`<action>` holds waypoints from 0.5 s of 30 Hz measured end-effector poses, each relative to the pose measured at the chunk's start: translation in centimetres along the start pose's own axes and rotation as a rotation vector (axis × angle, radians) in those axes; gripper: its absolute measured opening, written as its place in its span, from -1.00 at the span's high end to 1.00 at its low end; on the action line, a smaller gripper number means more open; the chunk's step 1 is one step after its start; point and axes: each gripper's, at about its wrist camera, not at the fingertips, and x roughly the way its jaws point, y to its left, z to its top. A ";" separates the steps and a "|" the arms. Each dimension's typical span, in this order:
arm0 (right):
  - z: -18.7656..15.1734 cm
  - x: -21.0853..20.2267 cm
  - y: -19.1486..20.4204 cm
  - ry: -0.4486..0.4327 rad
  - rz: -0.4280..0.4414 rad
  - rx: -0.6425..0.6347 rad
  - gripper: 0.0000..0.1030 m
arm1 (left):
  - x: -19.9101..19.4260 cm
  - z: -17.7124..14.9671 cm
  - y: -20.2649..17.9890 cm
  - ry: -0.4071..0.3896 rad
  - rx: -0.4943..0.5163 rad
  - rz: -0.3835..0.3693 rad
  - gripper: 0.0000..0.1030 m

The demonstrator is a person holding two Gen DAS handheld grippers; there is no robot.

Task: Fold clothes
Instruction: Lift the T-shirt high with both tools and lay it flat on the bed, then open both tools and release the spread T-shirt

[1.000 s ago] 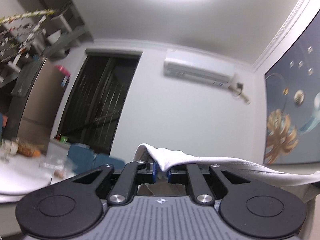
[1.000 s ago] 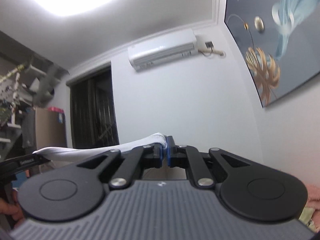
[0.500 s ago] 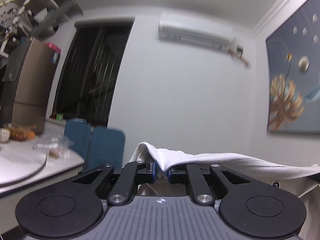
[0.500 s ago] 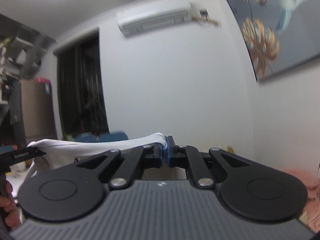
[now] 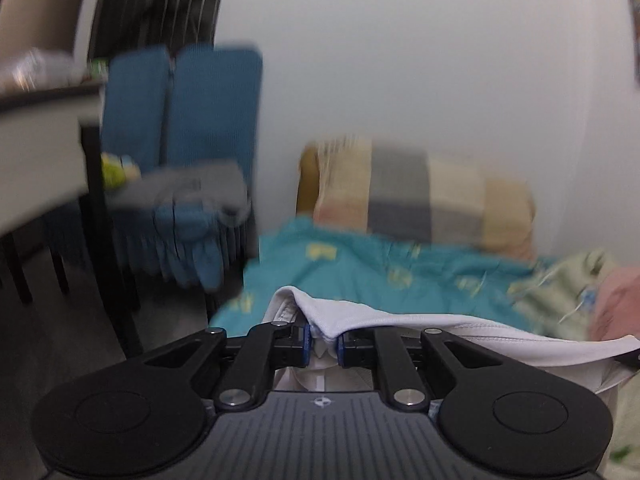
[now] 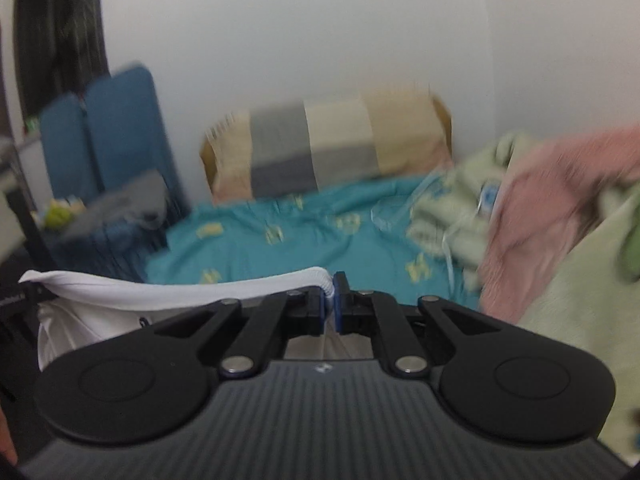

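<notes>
White garment held taut between 2 grippers above the bed

The left gripper (image 5: 323, 340) pinches one edge of the white garment (image 5: 400, 322); the right gripper (image 6: 329, 307) is closed narrow on the other edge (image 6: 168, 294). The cloth hangs between them, near the teal bedsheet (image 6: 312, 236); a striped blanket (image 6: 332, 144) lies far, a pink blanket (image 6: 552, 208) right.

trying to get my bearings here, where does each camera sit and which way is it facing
Left wrist: on the left gripper, looking along its fingers across the teal bed to the wall; the fingers pinch a white garment that stretches off right.
Right wrist: on the right gripper, facing the same bed; its fingers pinch the garment, which runs left to the other gripper at the frame edge.
Shared: the garment, bed, striped blanket and blue chairs.
</notes>
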 end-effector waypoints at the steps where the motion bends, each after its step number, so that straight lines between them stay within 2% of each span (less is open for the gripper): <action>1: -1.1 3.0 -0.3 0.031 -0.006 -0.001 0.85 | 2.8 -1.2 0.2 0.035 0.004 0.006 0.75; 3: -3.2 8.2 -0.9 0.087 -0.013 -0.001 0.84 | 7.5 -3.2 0.4 0.091 0.015 0.012 0.72; 5: -4.7 10.6 -1.4 0.125 -0.006 0.003 0.84 | 10.7 -4.6 0.9 0.130 0.017 0.018 0.71; 7: -5.4 11.6 -2.0 0.150 0.016 0.023 0.82 | 12.4 -5.3 1.3 0.160 0.021 0.016 0.55; 8: -5.6 11.8 -2.3 0.164 0.032 0.041 0.80 | 12.9 -5.3 1.1 0.173 0.021 0.016 0.43; 10: -5.5 12.0 -2.7 0.196 0.067 0.069 0.68 | 13.2 -4.9 1.5 0.186 0.017 0.001 -0.03; 11: -5.4 11.8 -2.8 0.210 0.079 0.077 0.38 | 12.8 -4.6 1.8 0.191 0.014 -0.011 -0.15; 12: -5.3 11.4 -2.8 0.217 0.090 0.086 0.07 | 12.3 -4.5 2.2 0.194 0.008 -0.020 -0.42; 13: -5.2 10.8 -2.8 0.215 0.099 0.095 -0.05 | 11.2 -4.2 2.5 0.191 0.003 -0.024 -0.70; 14: -5.1 10.0 -2.8 0.210 0.111 0.103 -0.17 | 9.8 -4.1 2.6 0.185 0.003 -0.025 -0.79; 15: -4.9 9.1 -2.7 0.208 0.120 0.106 -0.17 | 8.6 -4.1 2.8 0.180 0.007 -0.023 -0.85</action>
